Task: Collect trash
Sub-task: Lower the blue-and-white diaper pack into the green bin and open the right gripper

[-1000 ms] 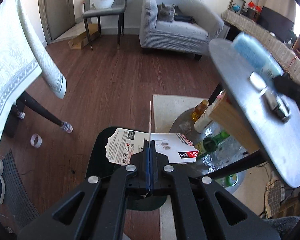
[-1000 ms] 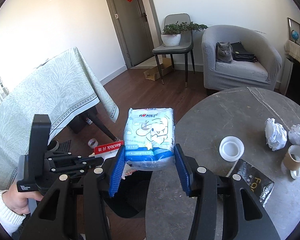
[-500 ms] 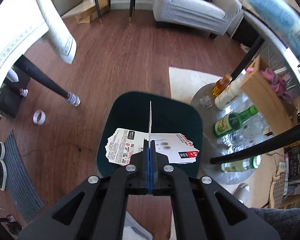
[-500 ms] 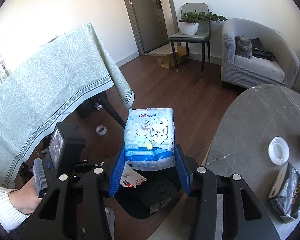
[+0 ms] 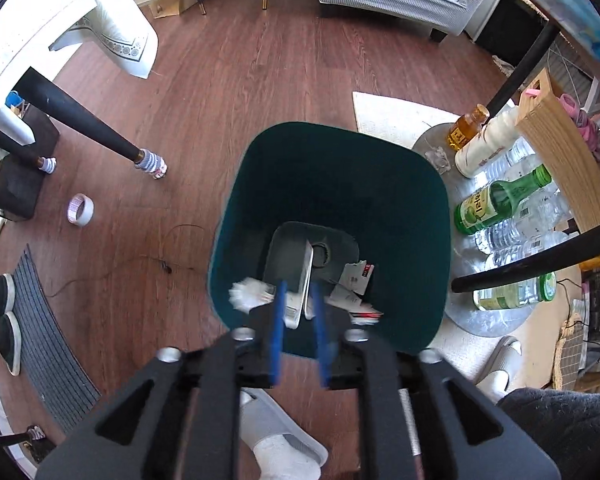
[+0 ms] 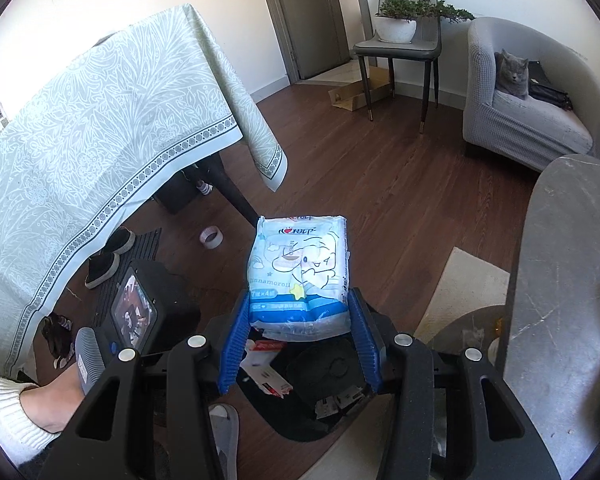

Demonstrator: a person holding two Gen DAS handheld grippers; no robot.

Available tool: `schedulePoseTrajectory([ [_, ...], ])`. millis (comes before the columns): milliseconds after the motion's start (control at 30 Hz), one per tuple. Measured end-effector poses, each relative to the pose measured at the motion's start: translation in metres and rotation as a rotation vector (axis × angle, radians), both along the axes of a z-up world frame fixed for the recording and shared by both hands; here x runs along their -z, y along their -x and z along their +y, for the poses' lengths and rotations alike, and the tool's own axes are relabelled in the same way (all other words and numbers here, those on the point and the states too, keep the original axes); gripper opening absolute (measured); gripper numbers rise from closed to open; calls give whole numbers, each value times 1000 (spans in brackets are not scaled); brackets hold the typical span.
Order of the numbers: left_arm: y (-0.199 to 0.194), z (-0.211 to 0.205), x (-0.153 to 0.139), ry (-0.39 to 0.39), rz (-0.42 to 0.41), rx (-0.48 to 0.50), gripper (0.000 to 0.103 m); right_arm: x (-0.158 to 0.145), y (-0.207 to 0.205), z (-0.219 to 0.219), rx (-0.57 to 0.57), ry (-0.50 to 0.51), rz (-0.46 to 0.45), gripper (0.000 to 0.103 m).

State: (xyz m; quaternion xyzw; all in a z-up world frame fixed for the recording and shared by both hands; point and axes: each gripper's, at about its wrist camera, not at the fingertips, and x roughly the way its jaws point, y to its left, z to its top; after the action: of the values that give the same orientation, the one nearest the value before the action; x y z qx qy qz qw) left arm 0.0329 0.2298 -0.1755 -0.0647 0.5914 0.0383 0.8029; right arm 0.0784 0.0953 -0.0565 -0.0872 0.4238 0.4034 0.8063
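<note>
While left tongs (image 5: pixel 299 317) gape over the bin (image 5: pixel 420 184), right tongs (image 6: pixel 299 326) clamp the tissue pack (image 6: pixel 299 276).

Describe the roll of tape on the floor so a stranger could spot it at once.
Start at the table draped in the pale green tablecloth. On the wood floor beside its dark leg lies the tape roll, near the striped mat. It is the only small pale ring there.

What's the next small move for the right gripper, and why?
Probably open the right gripper to drop the tissue pack. It is clamped on the pack, and the dark green bin with scraps inside sits right below. The left gripper is open above the bin, its card between the pads, apparently released.
</note>
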Motion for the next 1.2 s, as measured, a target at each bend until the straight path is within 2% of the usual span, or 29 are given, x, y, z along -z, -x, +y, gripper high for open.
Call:
schedulePoseTrajectory([
  [167, 7, 10, -19, 24, -58, -21, 33, 19, 1, 16, -16, 56, 22, 49],
  [233, 12, 13, -34, 23, -102, -29, 40, 28, 2, 24, -24, 80, 35, 49],
  [500, 24, 17, -99, 14, -269, -44, 51, 63, 2, 45, -41, 169, 85, 49],
  [700, 33, 19, -140, -1, -378, -46, 51, 95, -3, 58, -38, 234, 134, 49],
  [767, 36, 20, -151, 4, -412, -52, 48, 107, -3, 63, -43, 264, 153, 49],
  [833, 37, 23, -159, 6, -435, -55, 38, 120, -1, 69, -48, 292, 171, 49],
  [1033, 43, 21, -187, 35, -508, -59, 21, 159, 3, 79, -61, 377, 220, 49],
  [1200, 50, 20, -208, 58, -560, -64, 18, 189, 6, 78, -55, 460, 262, 49],
])
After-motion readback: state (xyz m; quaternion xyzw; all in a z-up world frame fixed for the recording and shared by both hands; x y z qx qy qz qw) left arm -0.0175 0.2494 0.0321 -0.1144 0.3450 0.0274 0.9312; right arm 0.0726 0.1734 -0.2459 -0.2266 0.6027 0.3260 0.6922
